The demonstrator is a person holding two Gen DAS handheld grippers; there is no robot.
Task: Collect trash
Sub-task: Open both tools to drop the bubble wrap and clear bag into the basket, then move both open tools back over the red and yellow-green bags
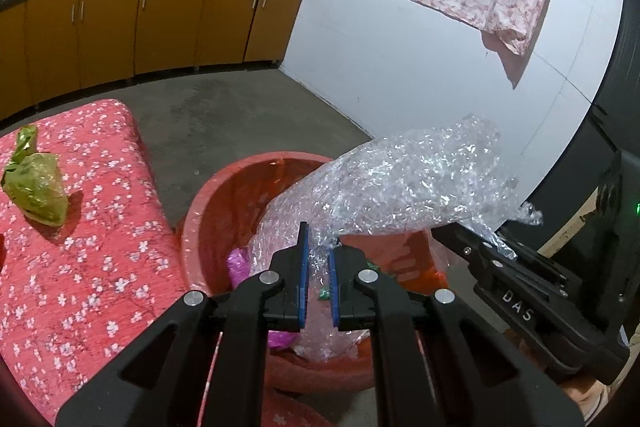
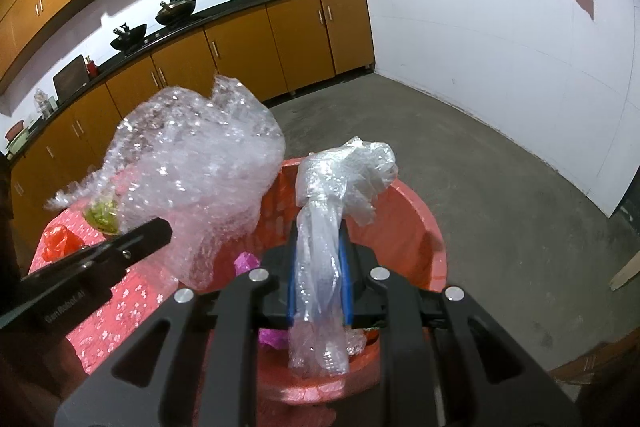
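Green bag (image 1: pixel 36 187) lies on floral-covered table (image 1: pixel 100 267).

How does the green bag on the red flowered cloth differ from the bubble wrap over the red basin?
The green bag is opaque and small; the bubble wrap is clear, shiny and much larger. The green bag lies on the flowered cloth, apart from both grippers; the bubble wrap is held over the red basin, its end pinched in the right gripper. Both are crumpled plastic.

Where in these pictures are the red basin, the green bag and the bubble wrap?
red basin (image 1: pixel 208 203), left wrist view, inner wall.
green bag (image 1: pixel 38 187), left wrist view, its middle.
bubble wrap (image 2: pixel 200 163), right wrist view, its middle.
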